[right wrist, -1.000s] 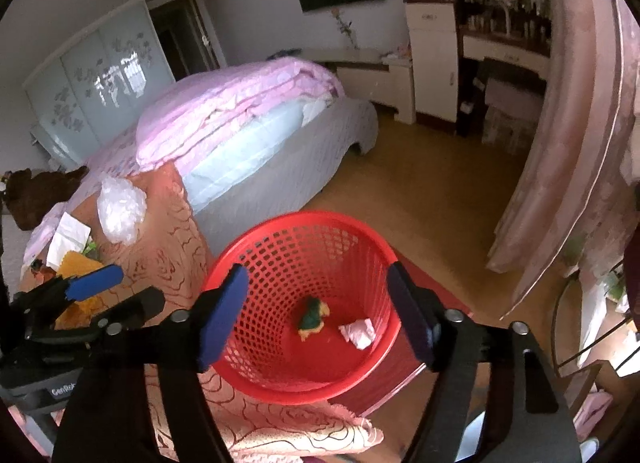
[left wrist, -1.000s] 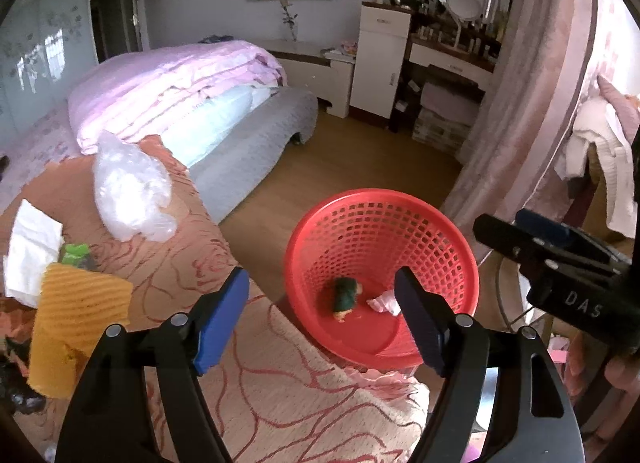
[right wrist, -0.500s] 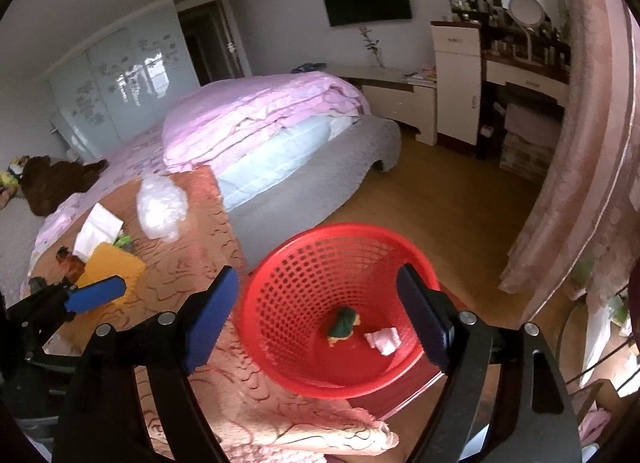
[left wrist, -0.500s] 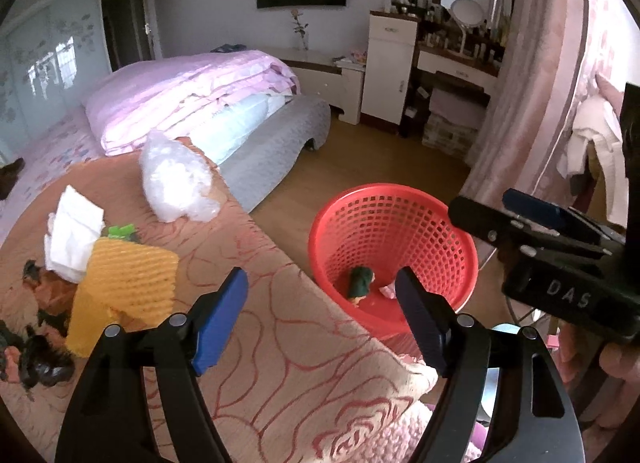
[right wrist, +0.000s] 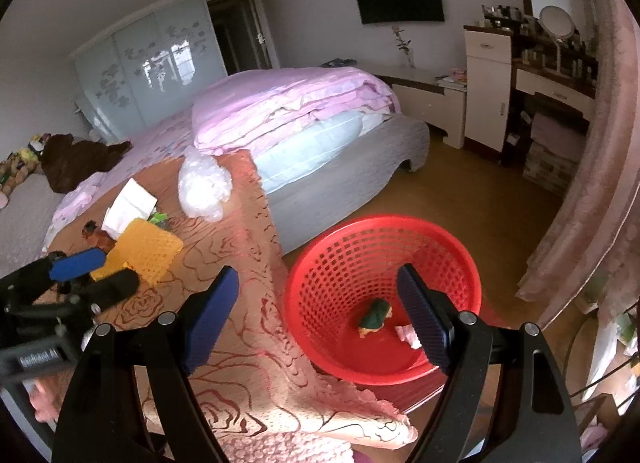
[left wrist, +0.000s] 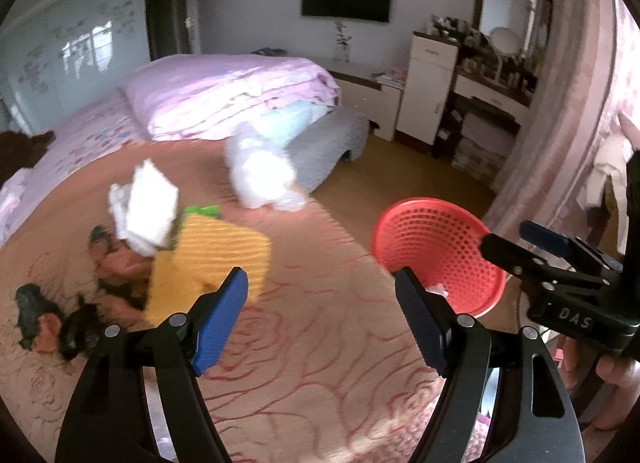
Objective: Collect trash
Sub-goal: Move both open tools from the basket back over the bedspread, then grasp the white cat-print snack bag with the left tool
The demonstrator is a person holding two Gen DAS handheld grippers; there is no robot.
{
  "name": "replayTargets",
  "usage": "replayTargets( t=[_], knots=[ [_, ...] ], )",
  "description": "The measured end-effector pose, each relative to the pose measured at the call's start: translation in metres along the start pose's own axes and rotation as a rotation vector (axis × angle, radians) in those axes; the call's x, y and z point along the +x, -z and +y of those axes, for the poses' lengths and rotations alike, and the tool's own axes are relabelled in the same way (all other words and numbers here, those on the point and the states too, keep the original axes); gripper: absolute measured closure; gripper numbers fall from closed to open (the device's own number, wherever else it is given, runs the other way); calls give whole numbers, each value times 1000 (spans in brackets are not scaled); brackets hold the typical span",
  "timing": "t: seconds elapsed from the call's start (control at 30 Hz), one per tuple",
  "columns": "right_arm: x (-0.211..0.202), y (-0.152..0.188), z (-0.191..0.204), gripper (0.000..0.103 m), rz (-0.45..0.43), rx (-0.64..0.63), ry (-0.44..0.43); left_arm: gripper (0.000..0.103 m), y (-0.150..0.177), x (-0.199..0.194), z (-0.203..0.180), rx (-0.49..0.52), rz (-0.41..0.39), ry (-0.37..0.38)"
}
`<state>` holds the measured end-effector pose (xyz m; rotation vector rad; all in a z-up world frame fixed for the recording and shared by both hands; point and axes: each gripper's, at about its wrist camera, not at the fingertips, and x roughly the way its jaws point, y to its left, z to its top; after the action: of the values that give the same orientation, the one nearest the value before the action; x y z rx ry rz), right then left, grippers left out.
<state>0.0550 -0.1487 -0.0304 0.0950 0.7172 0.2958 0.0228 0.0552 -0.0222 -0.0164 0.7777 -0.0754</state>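
Note:
A red mesh basket stands on the floor beside the bed; it holds a green scrap and a white scrap. It also shows in the left wrist view. On the orange rose-patterned cover lie a yellow mesh pad, white paper, a clear plastic bag and dark scraps. My left gripper is open and empty above the cover. My right gripper is open and empty over the basket's near rim.
A folded pink quilt lies on the bed. A white cabinet and dressing table stand at the back right. A pink curtain hangs at the right. Wooden floor lies beyond the basket.
My left gripper has swung left from over the basket to over the cover, toward the trash pile. My right gripper has drawn back and up a little from the basket.

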Motion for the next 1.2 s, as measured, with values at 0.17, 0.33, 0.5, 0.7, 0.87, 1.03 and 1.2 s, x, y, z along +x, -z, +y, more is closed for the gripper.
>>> replayTargets(
  t=[0.17,0.33,0.5,0.7,0.87,1.03,1.2],
  knots=[
    [1,3,8,25,6,-16,-21,30,8,-12,37,-49,-12,-45],
    [2,5,14,25,15,-22,-34,30,19,-26,85,-95,-16,-76],
    [6,9,18,25,32,-29,-42,30,33,-41,135,-168,-3,-70],
    [11,12,26,25,50,-41,-51,30,60,-46,153,-183,28,-33],
    [12,14,28,25,60,-48,-54,30,81,-35,131,-69,93,27],
    [12,14,28,25,61,-48,-54,30,91,-21,123,-26,128,4],
    [16,17,29,25,78,-55,-48,48,93,-14,126,-39,129,-2]
  ],
)
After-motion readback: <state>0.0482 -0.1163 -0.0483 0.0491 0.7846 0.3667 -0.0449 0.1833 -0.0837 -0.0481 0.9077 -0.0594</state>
